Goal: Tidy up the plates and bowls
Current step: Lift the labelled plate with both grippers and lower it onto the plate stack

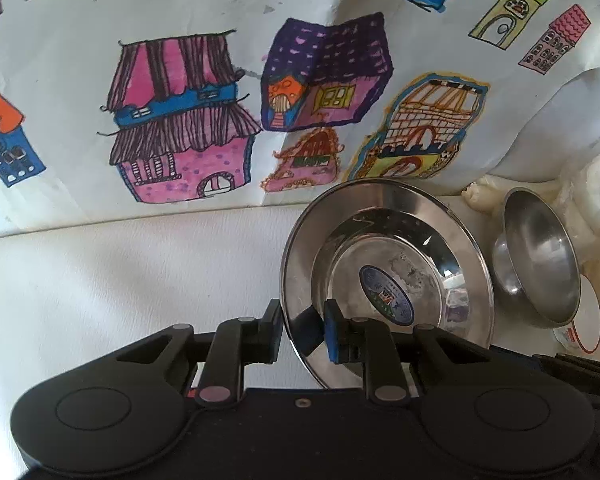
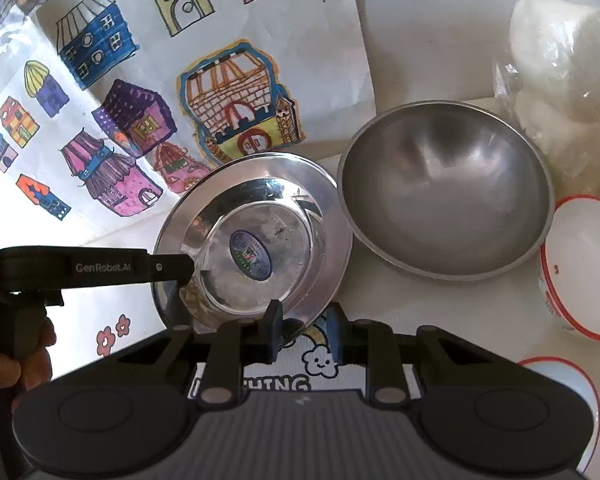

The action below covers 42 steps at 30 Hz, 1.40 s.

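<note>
The steel plate [image 2: 252,240] sits tilted near the middle of the white table [image 1: 120,280], its far rim raised toward the painted-houses cloth [image 1: 180,120] and a blue oval sticker [image 2: 250,258] in its well. Both tongs are on its rim. The left gripper [image 1: 300,332] has its jaws nearly closed with the plate's near-left edge between the pads, one blue pad inside the rim and the other outside, so it appears to pinch the plate. The right gripper [image 2: 304,330] straddles the near edge with its jaws narrowed; whether its pads actually press the metal I cannot tell, since the rim hides the contact. Just right of the plate rests a steel bowl [image 2: 444,192], close to touching its rim. Farther right lie two red-rimmed white bowls [image 2: 580,264], one on its side, and behind them a clear bag of white lumps [image 2: 560,60]. A hand [image 2: 16,356] shows at the near left of the right view, holding the left tool. The step looks like the pickup of the plate, with sorting barely begun. The next move calls for a level, two-sided lift, keeping the thin slippery rim from sliding out, and clearing the steel bowl beside it.
</note>
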Each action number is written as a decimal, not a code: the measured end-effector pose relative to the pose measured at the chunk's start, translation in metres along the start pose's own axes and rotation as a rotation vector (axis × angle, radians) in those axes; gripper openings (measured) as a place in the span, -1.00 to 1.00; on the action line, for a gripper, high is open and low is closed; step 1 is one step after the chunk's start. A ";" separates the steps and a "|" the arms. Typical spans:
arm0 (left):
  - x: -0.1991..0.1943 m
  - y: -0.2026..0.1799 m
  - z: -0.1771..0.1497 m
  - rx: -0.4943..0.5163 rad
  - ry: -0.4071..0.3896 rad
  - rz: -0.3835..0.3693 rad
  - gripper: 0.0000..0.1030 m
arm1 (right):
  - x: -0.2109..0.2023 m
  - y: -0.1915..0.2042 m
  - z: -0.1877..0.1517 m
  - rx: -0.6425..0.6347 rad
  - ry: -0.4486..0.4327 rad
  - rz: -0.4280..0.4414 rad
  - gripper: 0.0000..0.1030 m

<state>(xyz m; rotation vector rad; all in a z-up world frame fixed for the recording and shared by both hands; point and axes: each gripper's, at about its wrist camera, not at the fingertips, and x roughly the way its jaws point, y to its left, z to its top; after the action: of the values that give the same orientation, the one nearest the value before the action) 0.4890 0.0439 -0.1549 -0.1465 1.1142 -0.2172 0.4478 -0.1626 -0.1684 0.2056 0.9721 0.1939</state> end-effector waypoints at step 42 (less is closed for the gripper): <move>-0.121 -0.046 -0.104 -0.005 -0.060 -0.095 -0.55 | -0.140 -0.004 -0.066 -0.184 -0.035 0.017 -0.54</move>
<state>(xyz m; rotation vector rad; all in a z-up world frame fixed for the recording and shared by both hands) 0.3391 0.0281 -0.0840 -0.2097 1.0488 -0.2928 0.3166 -0.1966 -0.0942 0.0483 0.9123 0.2931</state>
